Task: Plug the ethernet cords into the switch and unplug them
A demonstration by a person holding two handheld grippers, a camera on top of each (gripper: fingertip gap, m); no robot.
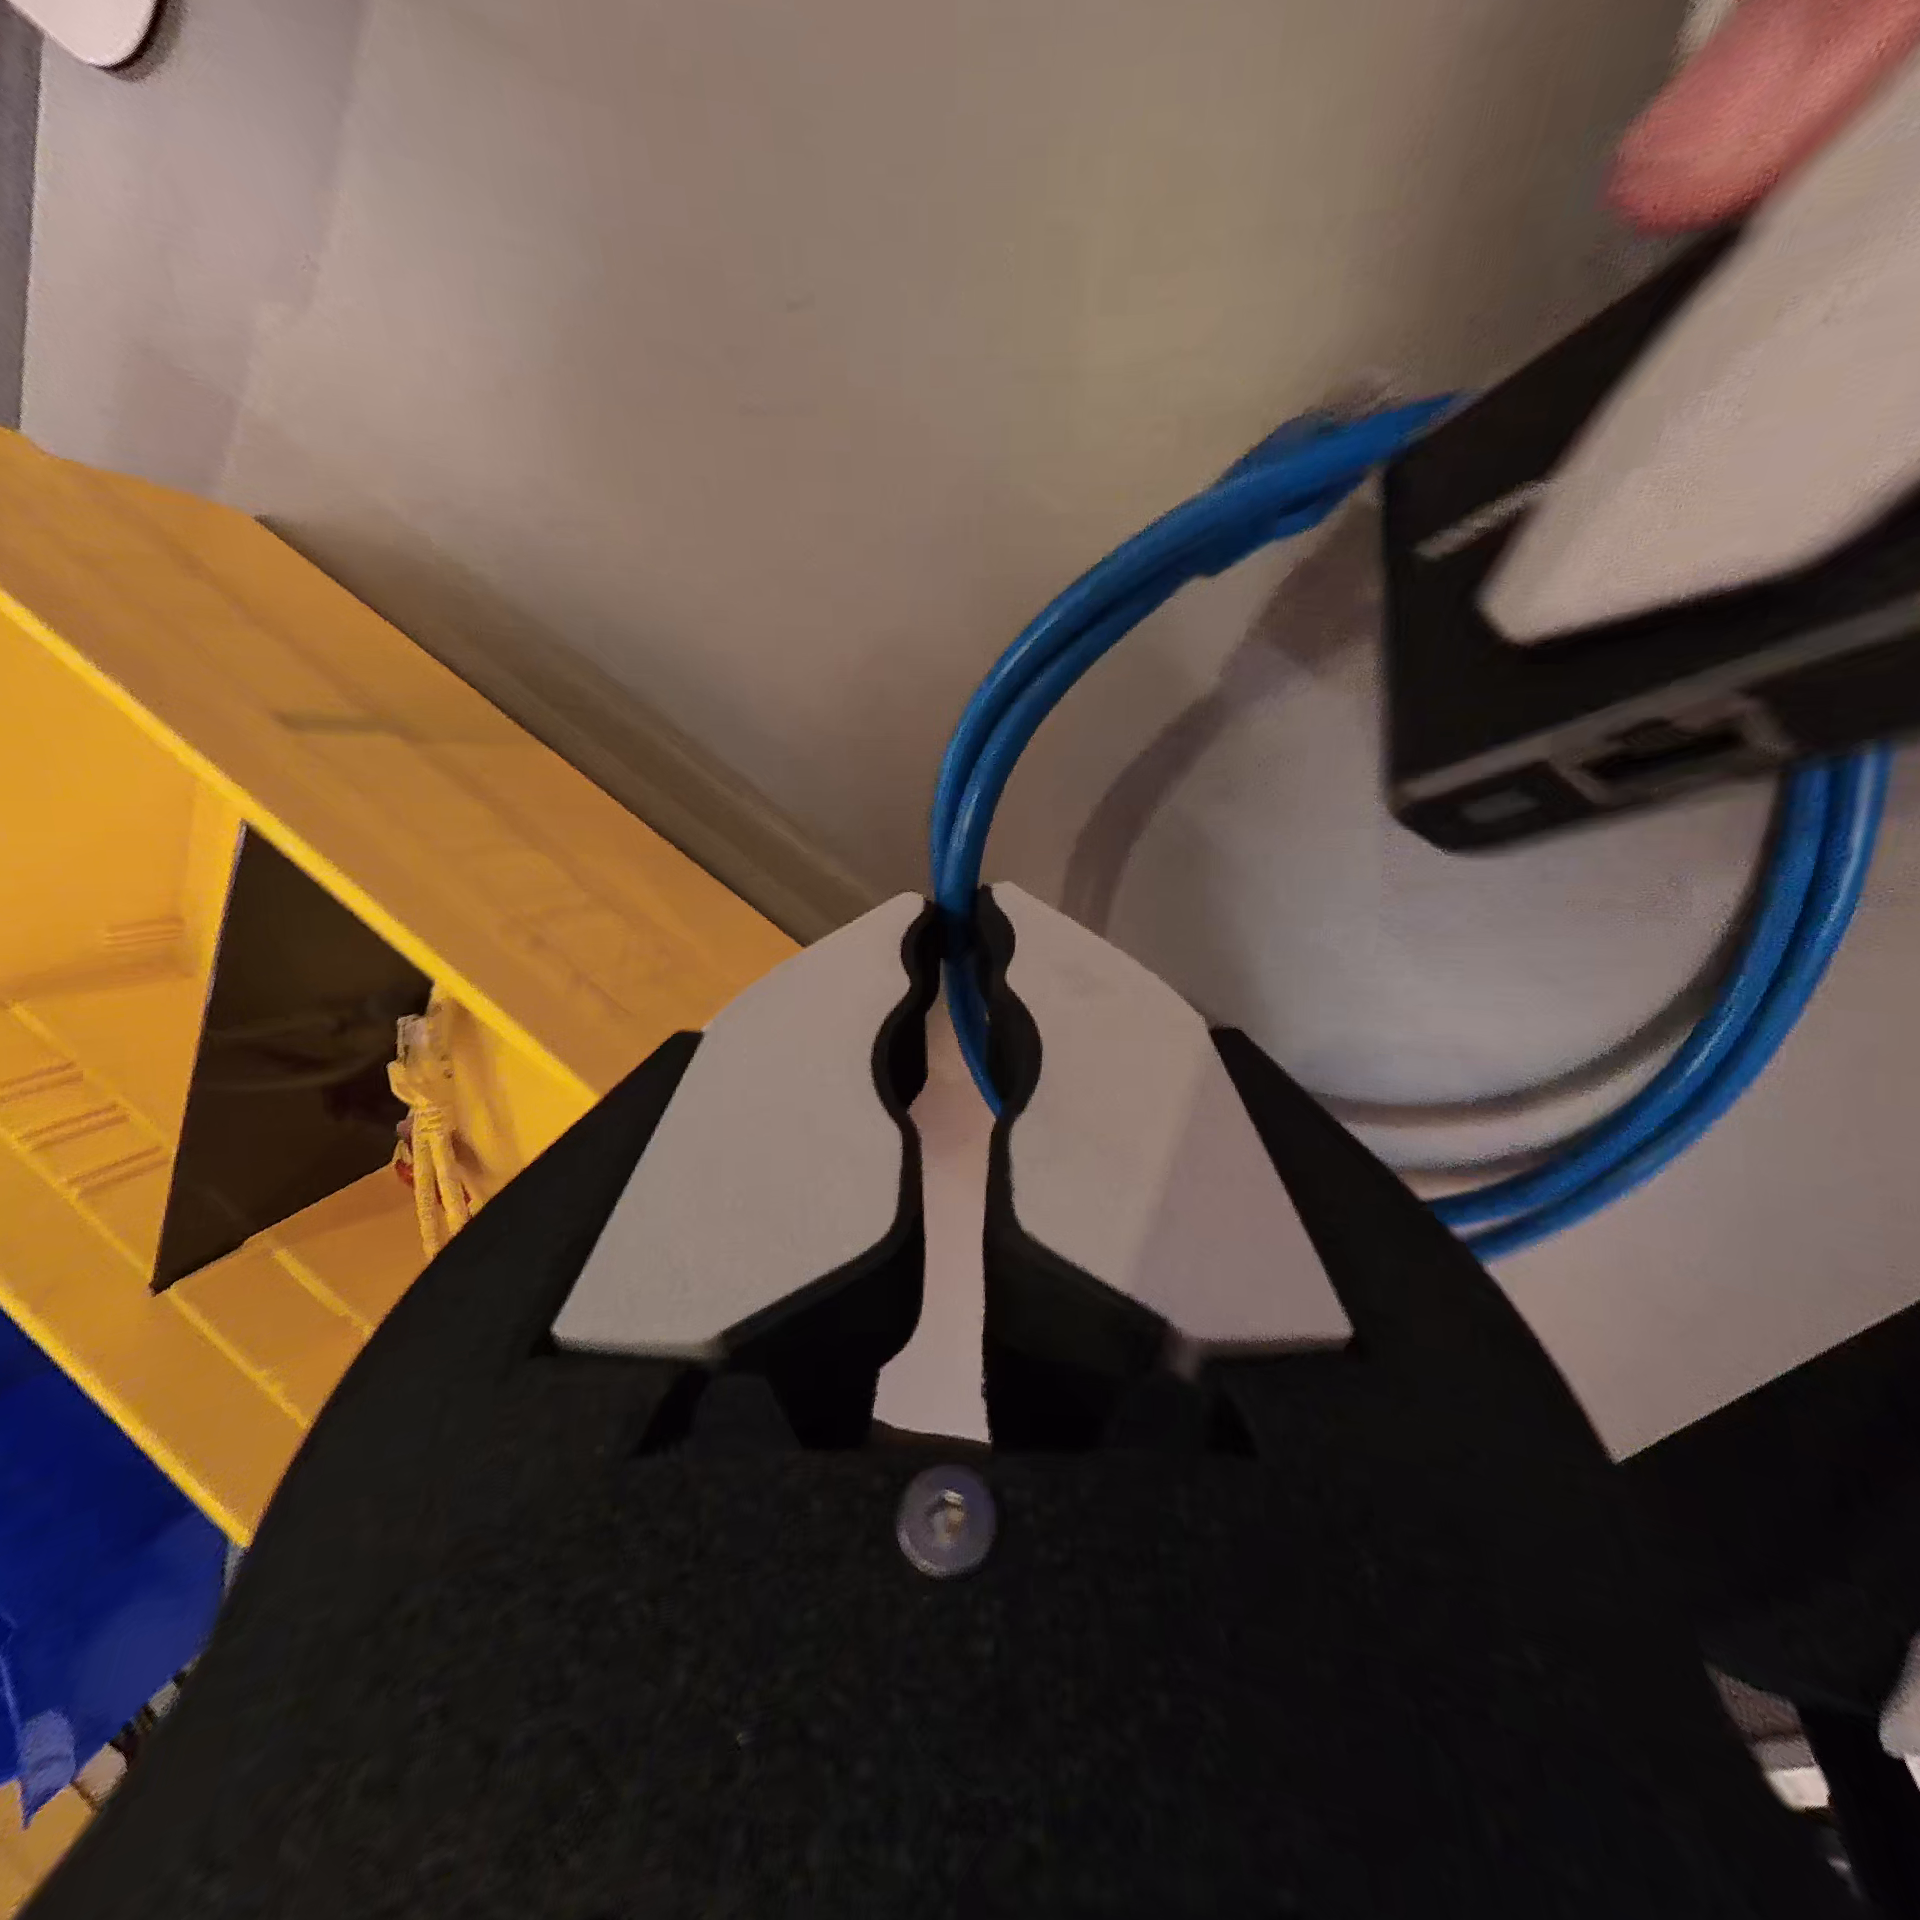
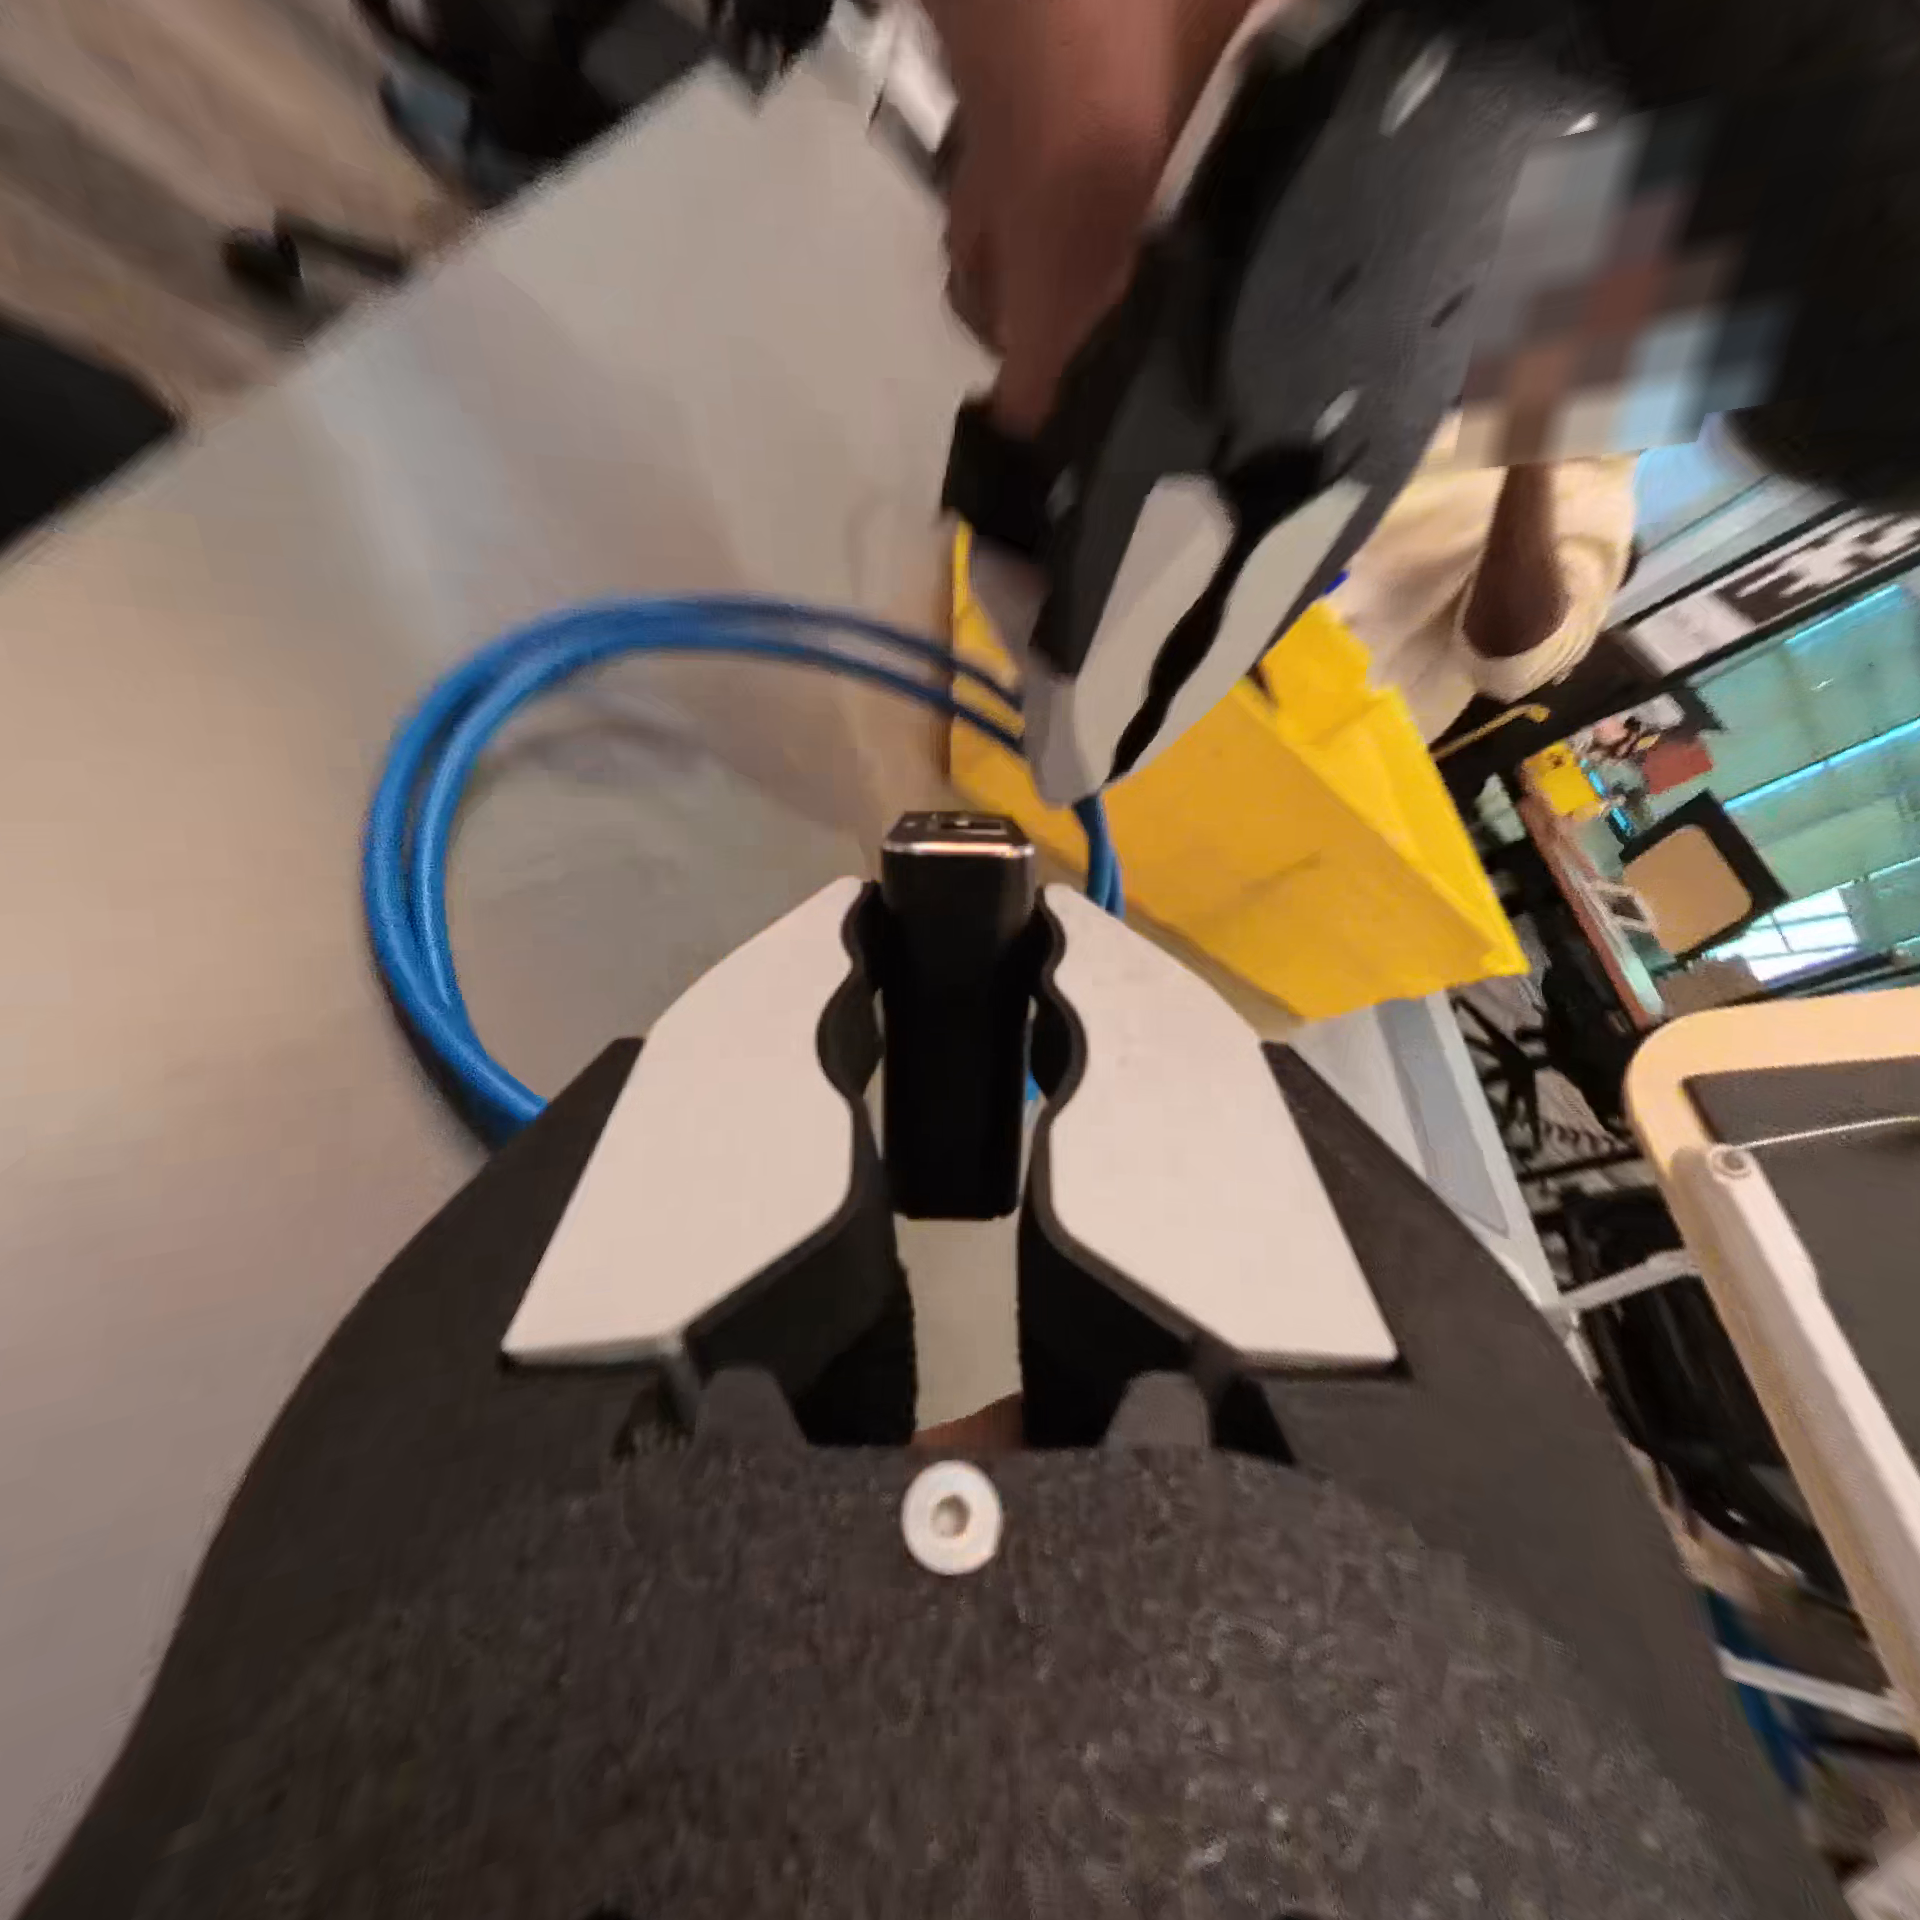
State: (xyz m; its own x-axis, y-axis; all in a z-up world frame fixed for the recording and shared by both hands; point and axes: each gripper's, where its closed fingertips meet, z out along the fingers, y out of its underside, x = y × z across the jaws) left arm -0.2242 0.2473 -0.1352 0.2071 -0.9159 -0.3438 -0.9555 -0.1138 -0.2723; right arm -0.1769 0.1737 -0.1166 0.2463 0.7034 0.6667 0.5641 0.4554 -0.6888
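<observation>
My left gripper (image 1: 961, 920) is shut on a coiled blue ethernet cord (image 1: 1039, 644) and holds the loop above the pale table. The same cord (image 2: 426, 810) loops to the left in the right wrist view. My right gripper (image 2: 956, 904) is shut on a small black switch (image 2: 954, 997), whose port end points forward. In the left wrist view the switch (image 1: 1558, 727) shows at the right, clamped in the right gripper (image 1: 1704, 457), with the blue loop passing behind it. The left gripper (image 2: 1101, 748) shows in the right wrist view, just beyond the switch.
A yellow plastic bin (image 1: 312, 831) with a yellow cord plug (image 1: 426, 1101) in it sits at the left; the bin (image 2: 1278, 862) also shows behind the grippers. A blue bin (image 1: 83, 1538) lies at lower left. A person's hand (image 1: 1745, 104) is at upper right. My right fingertips sit around 9 cm from my left ones.
</observation>
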